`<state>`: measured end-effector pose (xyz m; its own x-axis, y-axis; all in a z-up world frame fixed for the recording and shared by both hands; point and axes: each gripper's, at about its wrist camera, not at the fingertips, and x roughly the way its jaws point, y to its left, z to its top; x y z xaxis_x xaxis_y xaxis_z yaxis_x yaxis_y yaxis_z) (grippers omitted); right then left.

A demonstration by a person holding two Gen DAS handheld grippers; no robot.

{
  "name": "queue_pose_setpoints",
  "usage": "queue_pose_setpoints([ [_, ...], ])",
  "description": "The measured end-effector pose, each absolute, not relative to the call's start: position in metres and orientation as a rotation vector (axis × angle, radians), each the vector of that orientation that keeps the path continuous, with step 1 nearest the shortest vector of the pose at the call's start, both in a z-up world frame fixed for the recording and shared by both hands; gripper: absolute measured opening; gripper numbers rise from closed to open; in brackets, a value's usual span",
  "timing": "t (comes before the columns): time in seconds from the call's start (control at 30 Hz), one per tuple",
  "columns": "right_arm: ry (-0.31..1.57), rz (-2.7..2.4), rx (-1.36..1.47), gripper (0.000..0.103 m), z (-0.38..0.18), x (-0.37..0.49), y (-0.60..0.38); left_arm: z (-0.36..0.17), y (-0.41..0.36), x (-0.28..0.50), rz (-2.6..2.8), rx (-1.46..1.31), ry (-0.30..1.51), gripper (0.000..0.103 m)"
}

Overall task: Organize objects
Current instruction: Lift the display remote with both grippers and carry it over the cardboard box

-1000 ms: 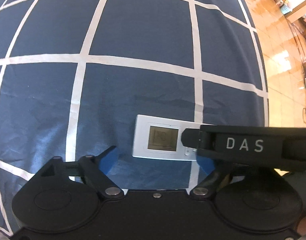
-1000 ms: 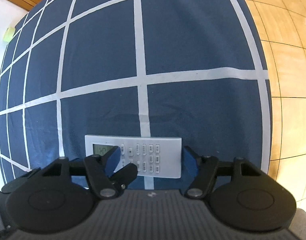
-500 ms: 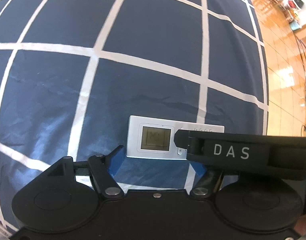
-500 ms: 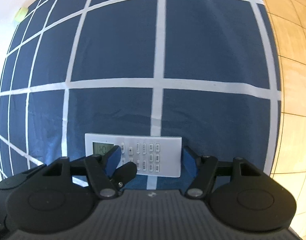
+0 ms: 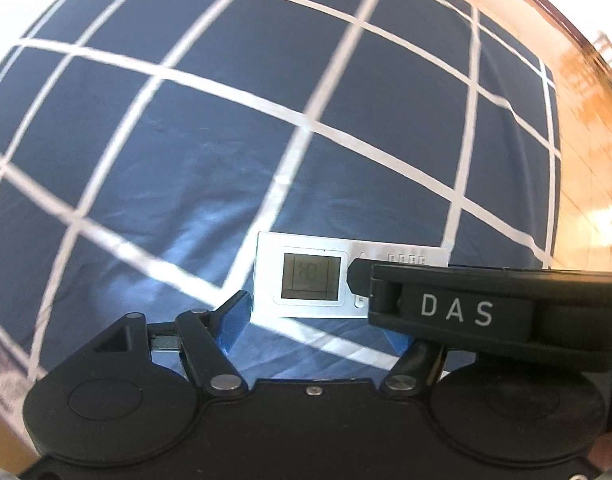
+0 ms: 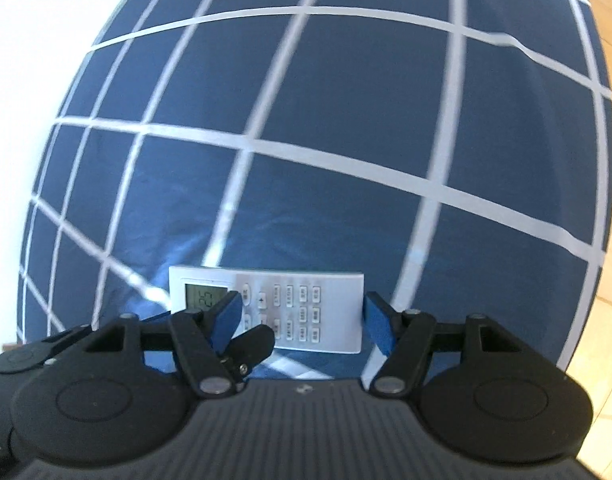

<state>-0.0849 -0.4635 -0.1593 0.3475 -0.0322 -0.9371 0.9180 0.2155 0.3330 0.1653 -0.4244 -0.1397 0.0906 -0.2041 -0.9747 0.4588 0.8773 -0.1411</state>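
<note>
A white remote control (image 5: pixel 306 280) with a small screen and several buttons is held above a blue cloth with white grid lines (image 5: pixel 226 140). My left gripper (image 5: pixel 318 324) grips its screen end, blue pads at both sides. My right gripper (image 6: pixel 300 316) grips the remote (image 6: pixel 306 308) across its button end. The right gripper's black body marked DAS (image 5: pixel 486 312) crosses the left wrist view and hides the remote's right half. A tip of the left gripper (image 6: pixel 250 344) shows in the right wrist view.
The cloth (image 6: pixel 346 120) covers a table or bed. A wooden floor (image 5: pixel 586 140) lies to the right past the cloth's edge. A white wall (image 6: pixel 34 60) stands at the left in the right wrist view.
Both grippers with the remote have swung over the cloth; the grid lines now run tilted and the view is blurred. The hold on the remote is the same.
</note>
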Motion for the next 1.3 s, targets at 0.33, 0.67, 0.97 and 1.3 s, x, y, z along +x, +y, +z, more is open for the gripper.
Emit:
queue_pose_setpoints([
  [0.33,1.037,-0.639,1.011,0.066,-0.120,-0.042,-0.437,-0.098,-0.367,0.146,-0.282,0.083,1.349,0.068],
  [0.67,1.107,-0.411,0.839,0.066,-0.088,0.005,-0.402,-0.068,-0.309,0.111,-0.047,-0.091,1.303,0.068],
  [0.97,1.151,-0.217,0.673,0.066,-0.065,0.034,-0.354,-0.049,-0.264,0.069,0.140,-0.233,1.248,0.068],
  [1.3,1.196,-0.039,0.518,0.066,-0.051,0.071,-0.286,-0.037,-0.199,0.023,0.315,-0.378,1.203,0.068],
])
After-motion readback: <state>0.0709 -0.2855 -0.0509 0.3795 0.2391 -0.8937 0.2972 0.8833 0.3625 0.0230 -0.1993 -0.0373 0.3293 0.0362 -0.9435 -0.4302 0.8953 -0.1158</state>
